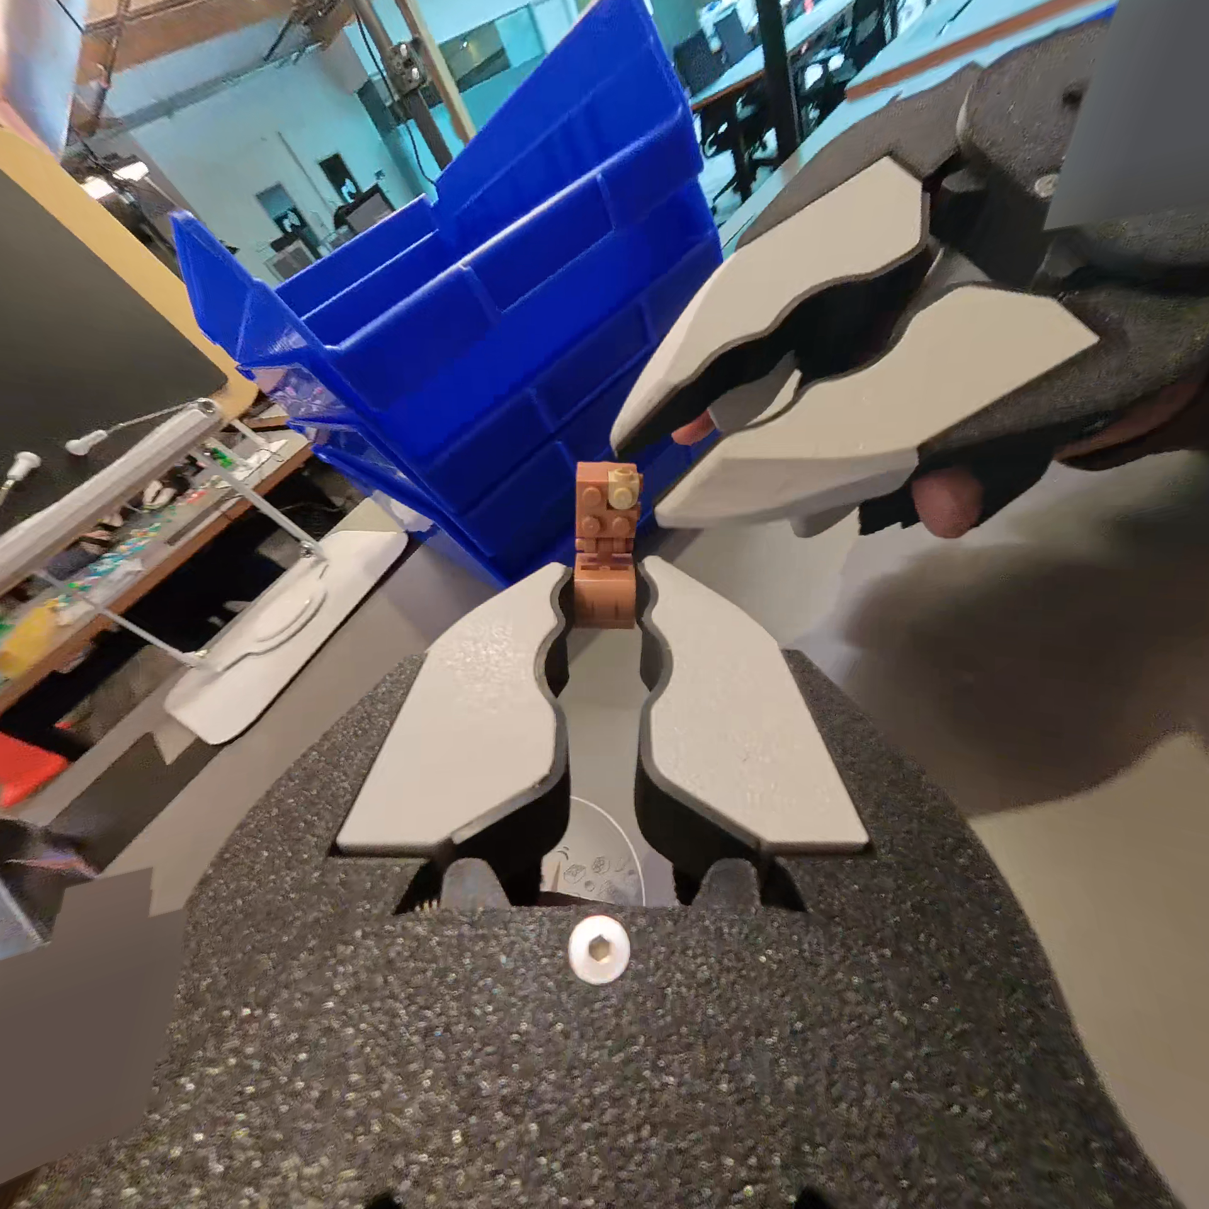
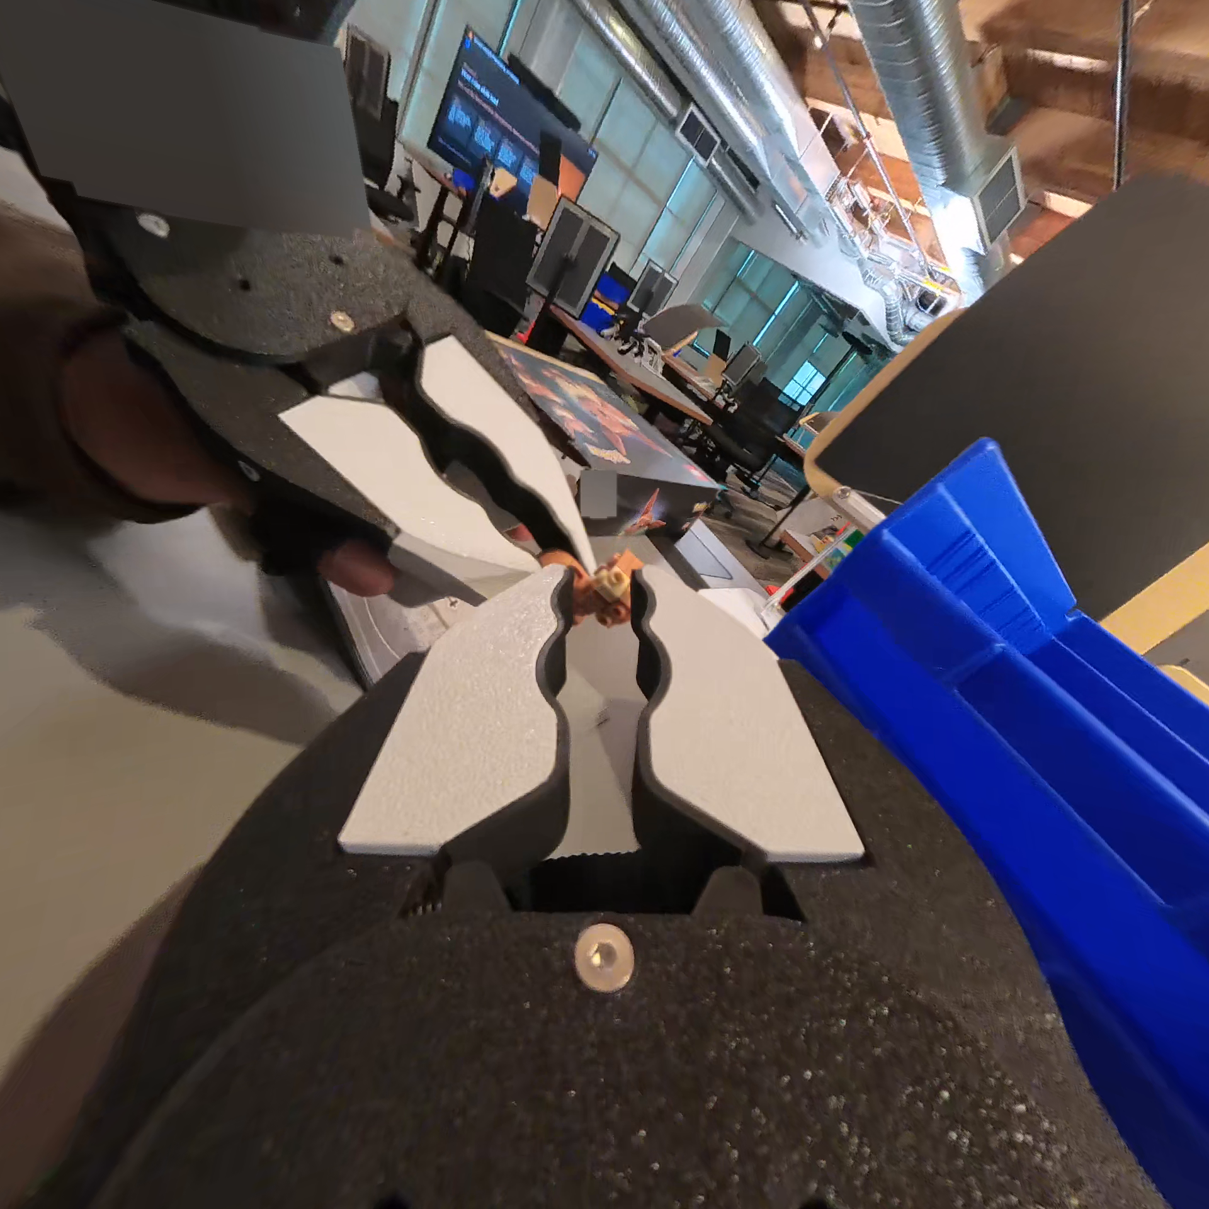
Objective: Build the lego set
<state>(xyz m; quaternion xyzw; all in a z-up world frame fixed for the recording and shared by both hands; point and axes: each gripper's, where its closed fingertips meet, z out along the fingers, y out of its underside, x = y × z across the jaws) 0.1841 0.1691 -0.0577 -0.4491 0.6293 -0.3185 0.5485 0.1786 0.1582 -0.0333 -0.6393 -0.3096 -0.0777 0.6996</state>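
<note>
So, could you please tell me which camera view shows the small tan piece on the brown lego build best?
The left wrist view: the tan piece sits sharp and unobstructed near the top of the upright brown build. In the right wrist view it is blurred and crowded between tool fingers.

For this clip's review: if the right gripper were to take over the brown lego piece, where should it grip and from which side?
Probably the upper studded block of the brown lego piece, approached from above right, where the right gripper sits open. The left gripper clamps the base, so only the top is free. Close on its plain sides, staying off the small tan brick at the upper corner.
</note>
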